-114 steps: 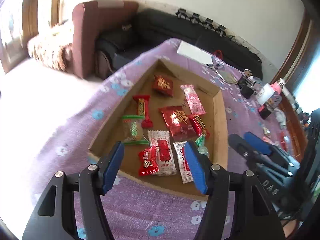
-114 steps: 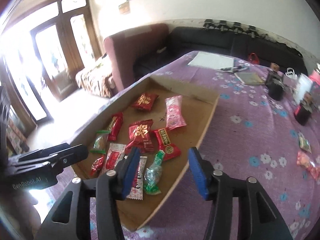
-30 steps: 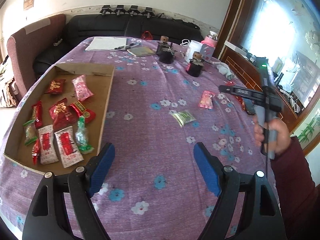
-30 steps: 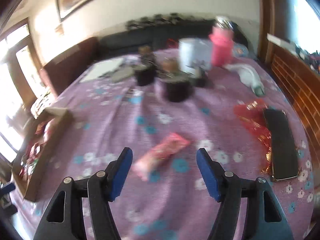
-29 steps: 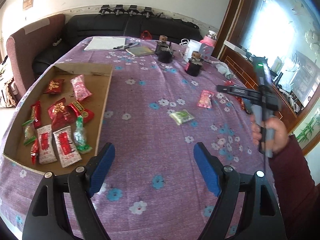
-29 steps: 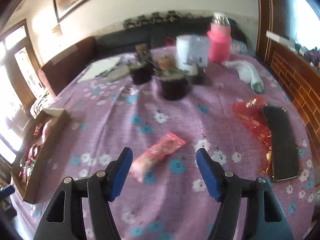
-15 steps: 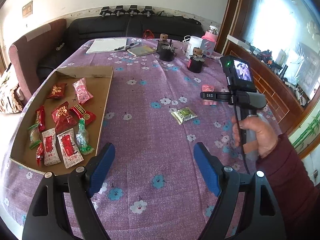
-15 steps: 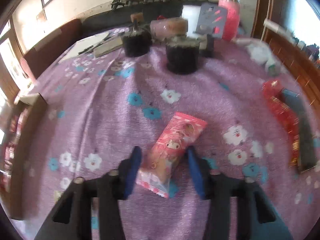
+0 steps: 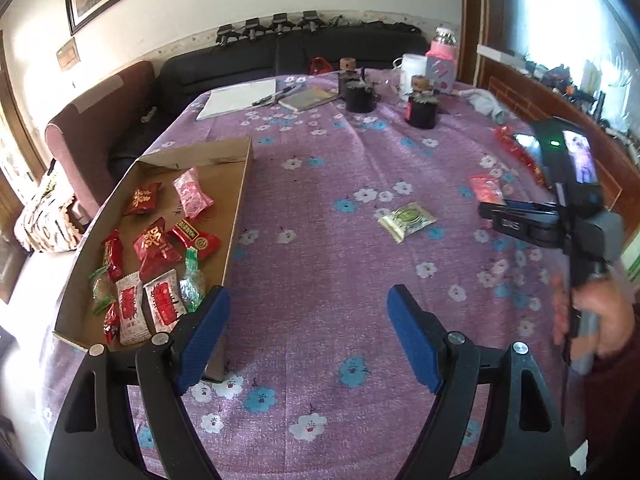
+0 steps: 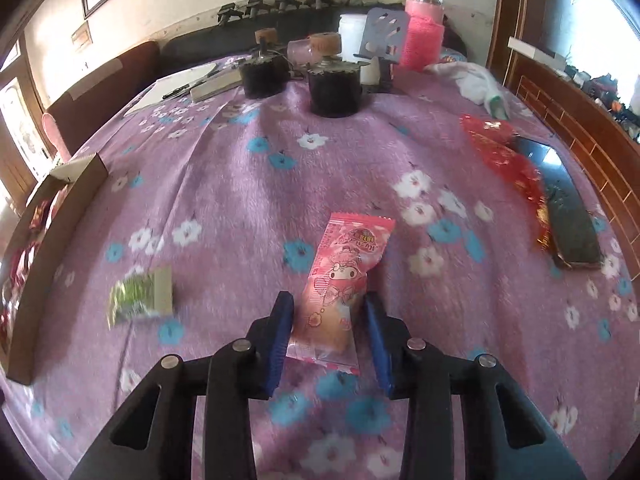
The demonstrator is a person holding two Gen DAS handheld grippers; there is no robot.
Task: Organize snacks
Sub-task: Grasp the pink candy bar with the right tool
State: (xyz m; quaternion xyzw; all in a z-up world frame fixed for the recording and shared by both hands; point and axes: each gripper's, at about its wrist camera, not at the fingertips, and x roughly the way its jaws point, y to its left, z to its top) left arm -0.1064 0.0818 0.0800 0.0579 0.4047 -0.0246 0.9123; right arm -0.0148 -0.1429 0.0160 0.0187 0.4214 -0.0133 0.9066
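A pink cartoon snack packet (image 10: 344, 276) lies on the purple flowered tablecloth. My right gripper (image 10: 330, 312) has its blue pads closed on the packet's near end. The packet also shows in the left wrist view (image 9: 485, 187), with the right gripper (image 9: 486, 210) seen from the side. A green snack packet (image 10: 140, 296) lies to the left; it also shows in the left wrist view (image 9: 406, 218). My left gripper (image 9: 308, 328) is open and empty above the cloth, beside the cardboard tray (image 9: 236, 200) that holds several snacks.
Two dark jars (image 10: 334, 88) (image 10: 264, 74), a pink bottle (image 10: 424, 28) and a white container (image 10: 352, 26) stand at the far end. A black phone (image 10: 560, 208) and red wrapper (image 10: 500, 152) lie at the right. Papers (image 9: 240, 98) lie far left.
My right gripper has moved down to the pink packet and closed on its near end. My left gripper has stayed open, shifting slightly.
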